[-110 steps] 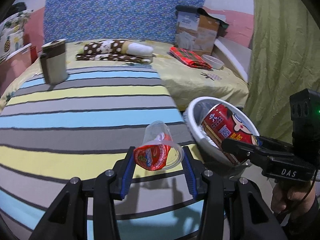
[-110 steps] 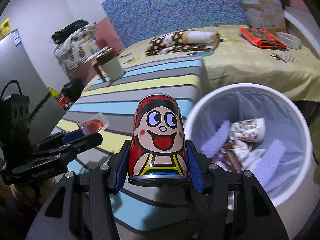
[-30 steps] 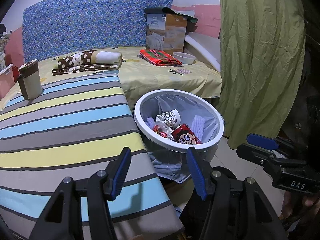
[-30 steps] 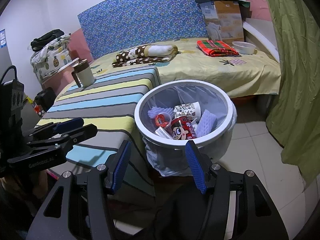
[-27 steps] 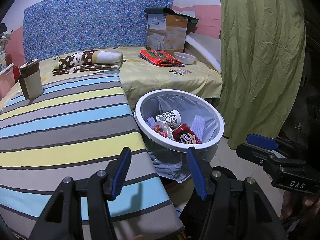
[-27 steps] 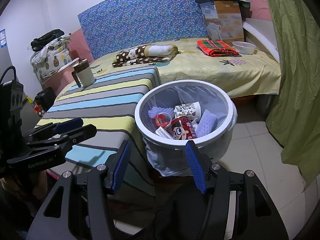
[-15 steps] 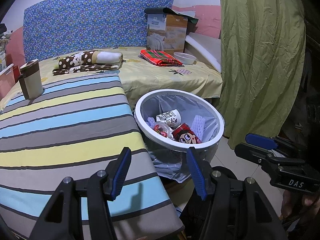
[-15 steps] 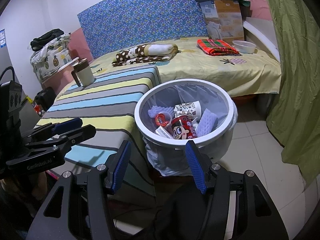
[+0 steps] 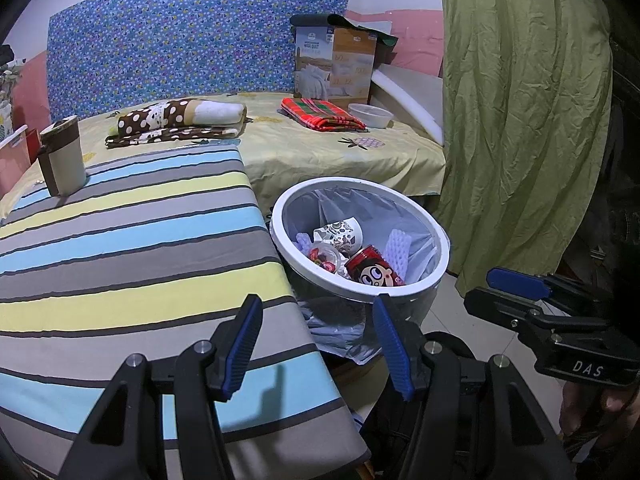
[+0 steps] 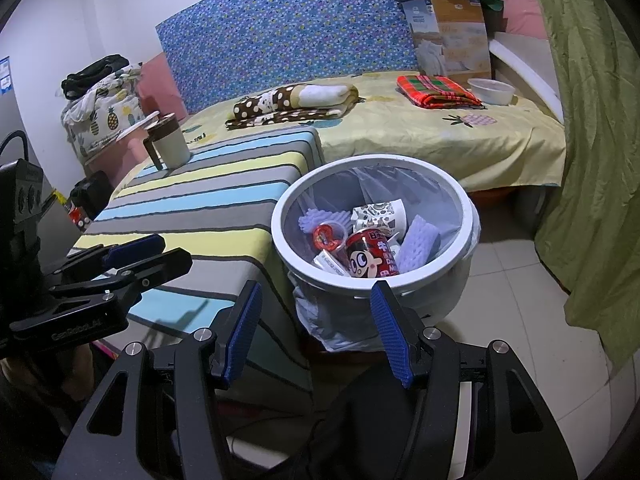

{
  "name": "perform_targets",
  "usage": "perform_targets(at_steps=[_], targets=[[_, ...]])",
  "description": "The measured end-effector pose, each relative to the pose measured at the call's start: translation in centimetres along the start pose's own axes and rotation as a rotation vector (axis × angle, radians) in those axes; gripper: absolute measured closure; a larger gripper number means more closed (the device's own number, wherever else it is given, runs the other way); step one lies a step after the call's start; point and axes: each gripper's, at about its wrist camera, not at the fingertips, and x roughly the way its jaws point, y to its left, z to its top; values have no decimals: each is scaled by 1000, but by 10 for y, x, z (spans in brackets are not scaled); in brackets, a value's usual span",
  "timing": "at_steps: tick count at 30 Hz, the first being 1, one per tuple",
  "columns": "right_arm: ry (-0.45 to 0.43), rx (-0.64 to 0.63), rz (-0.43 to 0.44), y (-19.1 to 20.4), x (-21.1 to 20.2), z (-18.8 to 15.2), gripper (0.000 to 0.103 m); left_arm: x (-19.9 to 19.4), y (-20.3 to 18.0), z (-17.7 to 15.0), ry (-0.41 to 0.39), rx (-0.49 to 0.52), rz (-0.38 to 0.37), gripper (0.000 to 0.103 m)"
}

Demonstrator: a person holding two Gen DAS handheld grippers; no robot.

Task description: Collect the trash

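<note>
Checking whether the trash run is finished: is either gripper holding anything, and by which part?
Nothing is held. The left gripper and right gripper are both open and empty; the can lies in the bin.

A home bedroom: bed with patterned headboard and folded blankets.

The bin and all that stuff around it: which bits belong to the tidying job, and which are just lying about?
Part of the job:
bin
red can
paper cup
jelly cup
foam pieces
left tool, open
right tool, open

Just lying about:
mug
dotted blanket
red cloth
bowl
box
curtain
</note>
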Motion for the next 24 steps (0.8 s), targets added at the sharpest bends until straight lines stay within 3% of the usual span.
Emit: perform_targets(at_steps=[24], targets=[[2,0,0,1,0,1,45,4,-3,-2,17,3,18,44]])
